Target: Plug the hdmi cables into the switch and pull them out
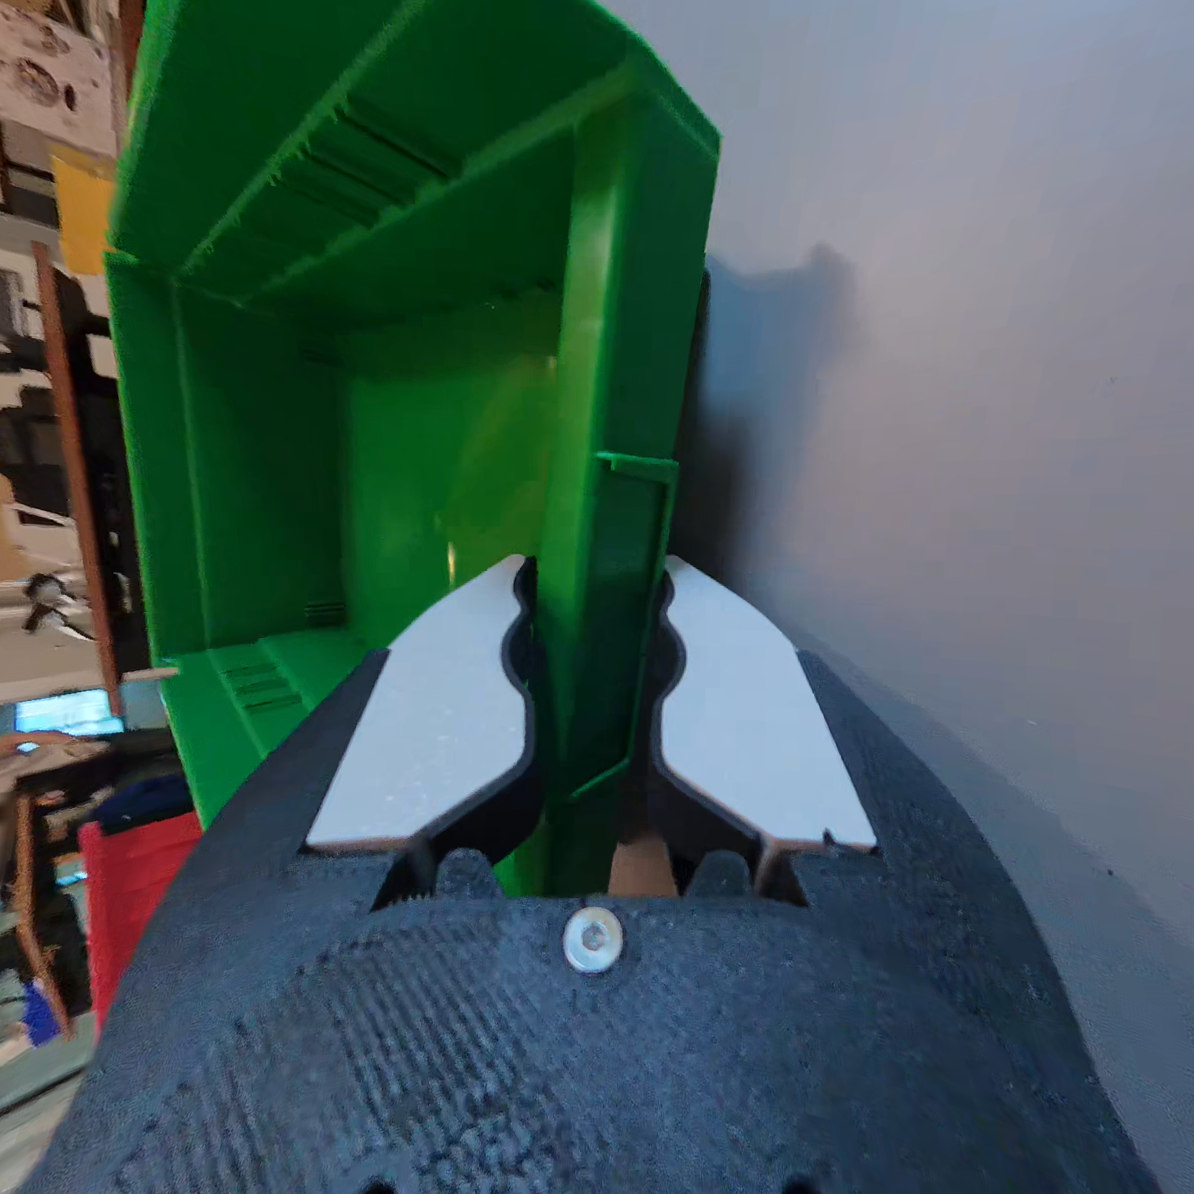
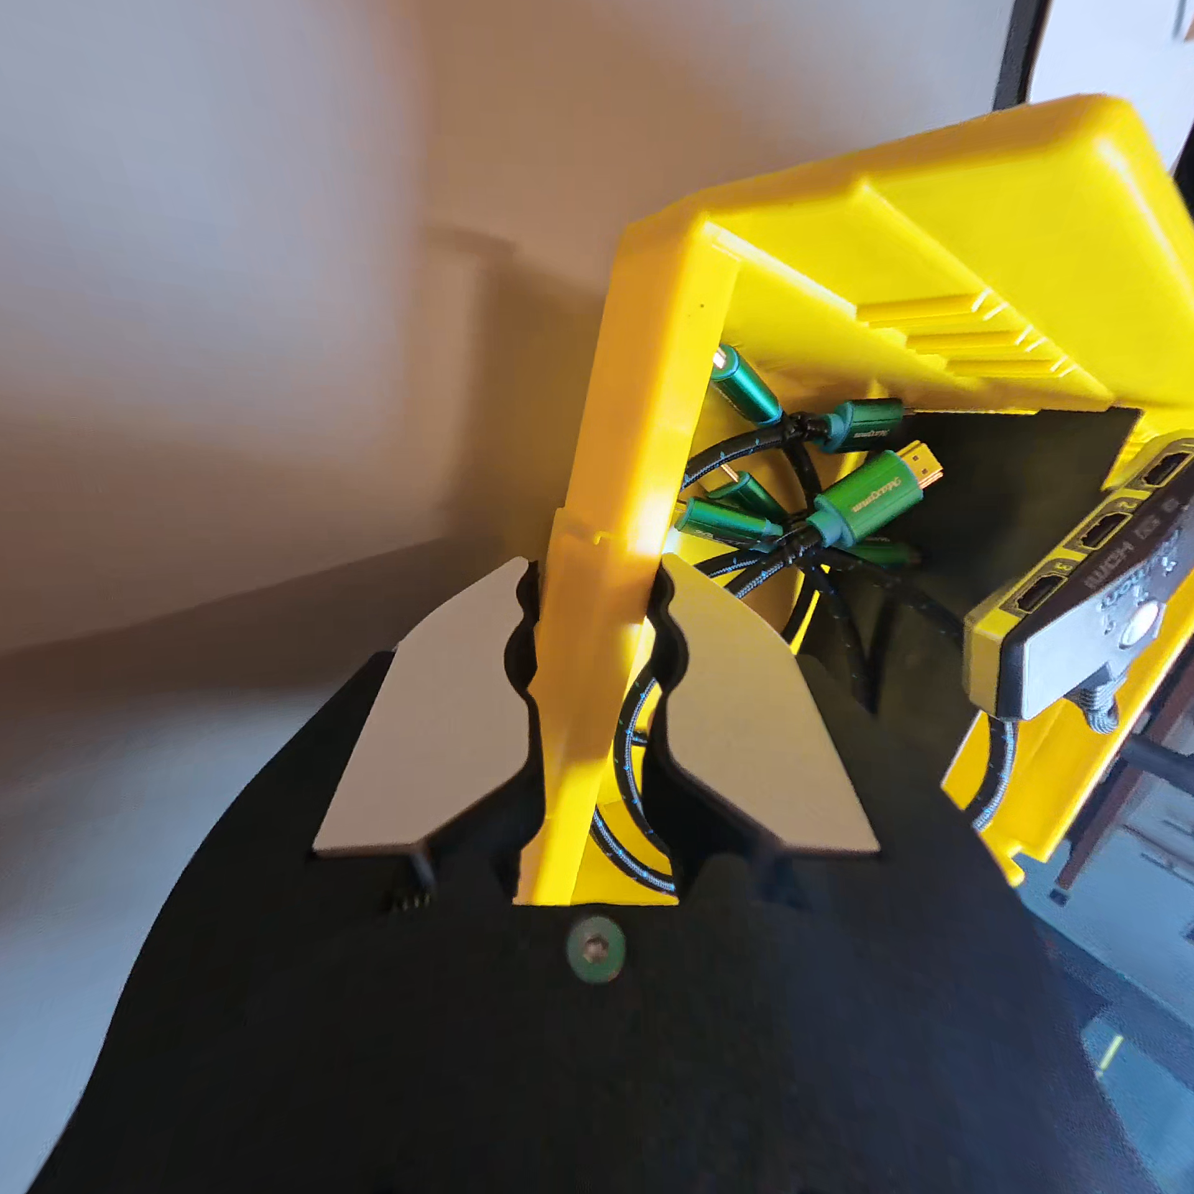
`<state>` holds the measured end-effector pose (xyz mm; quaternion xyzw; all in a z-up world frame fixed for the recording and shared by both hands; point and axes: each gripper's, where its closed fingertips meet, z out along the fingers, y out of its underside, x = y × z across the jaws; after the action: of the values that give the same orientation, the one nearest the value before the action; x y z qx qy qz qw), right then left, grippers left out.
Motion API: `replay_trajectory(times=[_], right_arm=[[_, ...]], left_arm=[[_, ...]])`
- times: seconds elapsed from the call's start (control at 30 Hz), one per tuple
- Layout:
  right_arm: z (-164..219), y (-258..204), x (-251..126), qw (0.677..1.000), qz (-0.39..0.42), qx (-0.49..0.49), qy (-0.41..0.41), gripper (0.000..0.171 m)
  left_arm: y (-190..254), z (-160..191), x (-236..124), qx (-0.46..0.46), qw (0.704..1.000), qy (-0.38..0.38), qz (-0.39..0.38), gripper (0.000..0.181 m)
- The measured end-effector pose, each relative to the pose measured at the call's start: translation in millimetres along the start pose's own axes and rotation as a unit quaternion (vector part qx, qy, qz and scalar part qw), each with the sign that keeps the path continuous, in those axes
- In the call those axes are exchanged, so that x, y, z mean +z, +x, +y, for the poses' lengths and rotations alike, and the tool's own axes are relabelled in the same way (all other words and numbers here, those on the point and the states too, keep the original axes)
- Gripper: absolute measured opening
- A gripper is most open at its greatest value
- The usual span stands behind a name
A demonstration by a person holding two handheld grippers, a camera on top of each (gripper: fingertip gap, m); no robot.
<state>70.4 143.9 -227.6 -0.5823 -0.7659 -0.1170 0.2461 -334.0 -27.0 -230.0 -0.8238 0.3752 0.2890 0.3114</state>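
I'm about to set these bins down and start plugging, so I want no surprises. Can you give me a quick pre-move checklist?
1. Left hand-held gripper clamped on the green bin wall: ok.
2. Right hand-held gripper clamped on the yellow bin wall: ok.
3. HDMI cables inside the yellow bin: ok, though tangled.
4. Switch ports free: ok for the three visible.
5. Switch fixed in place: cannot tell; a metal clamp sits on it.
6. Green bin empty: ok as far as visible.
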Motion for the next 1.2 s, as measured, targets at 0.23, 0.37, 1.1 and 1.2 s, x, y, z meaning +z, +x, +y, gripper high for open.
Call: replay_trajectory(times=[0.23,0.37,1.1,1.2], right_arm=[[-4.9,-52.4,-33.4,0.996,0.040,-0.077,0.003,0.033],[-51.4,-94.9,-83.5,0.987,-0.026,-0.028,0.158,0.034],[-56.7,76.5,-65.0,0.971,-0.023,0.211,0.105,0.047],[-48.1,78.7,-27.7,0.987,-0.027,0.155,0.004,0.048]], left_arm=[[20.7,-34.1,-10.5,0.055,0.996,0.064,-0.007,0.032],[46.5,-61.5,-26.2,0.096,0.989,0.114,0.018,0.032],[106.8,-127.0,-96.6,0.104,0.950,0.289,0.058,0.049],[110.3,-132.9,-98.7,0.098,0.946,0.302,0.056,0.047]])
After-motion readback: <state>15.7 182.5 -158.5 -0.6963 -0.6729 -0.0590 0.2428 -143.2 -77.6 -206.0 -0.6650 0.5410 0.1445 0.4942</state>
